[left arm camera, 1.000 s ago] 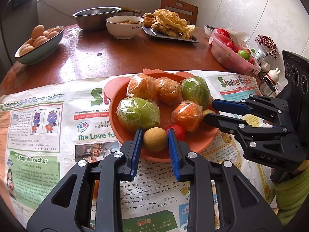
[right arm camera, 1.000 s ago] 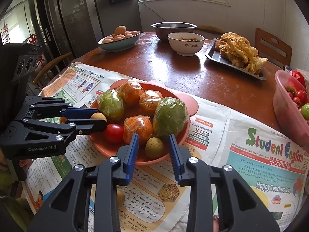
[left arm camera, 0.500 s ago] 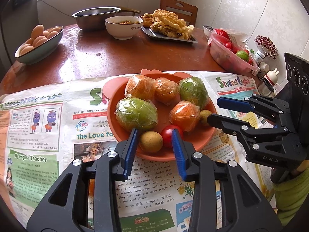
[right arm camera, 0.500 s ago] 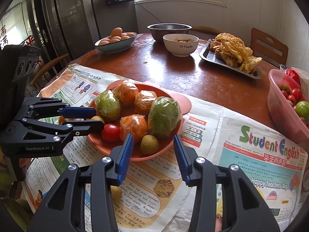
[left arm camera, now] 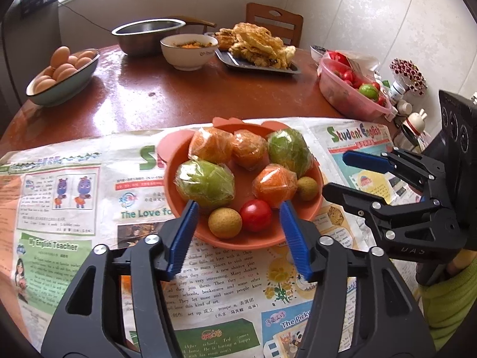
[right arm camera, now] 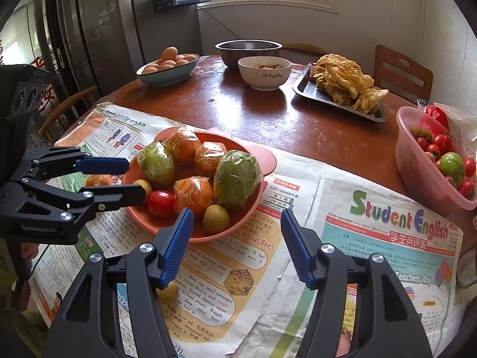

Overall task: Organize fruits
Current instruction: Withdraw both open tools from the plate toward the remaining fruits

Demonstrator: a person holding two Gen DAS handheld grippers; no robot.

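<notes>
An orange plate on the newspaper holds wrapped oranges, wrapped green fruits, a red tomato and two small tan fruits. My left gripper hovers at the plate's near rim with its jaws opening. One tan fruit lies loose on the plate between them, untouched. My right gripper is at the plate's other side, jaws also opening, with the second tan fruit free ahead of its left finger. Each gripper shows in the other's view: right gripper, left gripper.
A wrapped orange and a small tan fruit lie on the newspaper off the plate. A pink bowl of tomatoes stands at the right. Further back are an egg bowl, a steel bowl, a white bowl and a tray of fried food.
Both grippers' jaws have spread apart. The left one has let go of the tan fruit it pinched, and that fruit now lies on the plate. The right one's fruit also lies free.
</notes>
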